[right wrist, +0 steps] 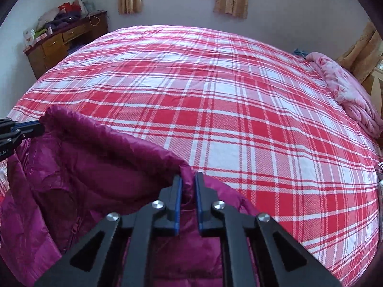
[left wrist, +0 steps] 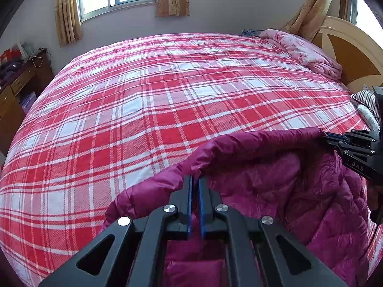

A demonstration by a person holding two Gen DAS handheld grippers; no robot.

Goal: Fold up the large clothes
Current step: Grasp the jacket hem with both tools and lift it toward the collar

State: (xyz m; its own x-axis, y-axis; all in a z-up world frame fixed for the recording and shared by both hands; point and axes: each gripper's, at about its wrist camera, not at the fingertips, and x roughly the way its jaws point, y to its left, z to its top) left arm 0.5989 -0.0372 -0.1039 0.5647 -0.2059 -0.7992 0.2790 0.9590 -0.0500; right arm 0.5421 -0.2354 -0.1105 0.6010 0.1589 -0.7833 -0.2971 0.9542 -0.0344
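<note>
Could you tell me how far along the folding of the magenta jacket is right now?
Done: both hand-held grippers, left and right, are shut on the magenta jacket's edge. In hand: it hangs bunched over the plaid bed. Left: spreading it flat and all folds.

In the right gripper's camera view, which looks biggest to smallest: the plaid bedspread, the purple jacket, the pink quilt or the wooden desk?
1. Plaid bedspread, filling most of the view.
2. Purple jacket, though it is close to the camera, which enlarges it.
3. Pink quilt and wooden desk: they look alike, so unranked.
</note>
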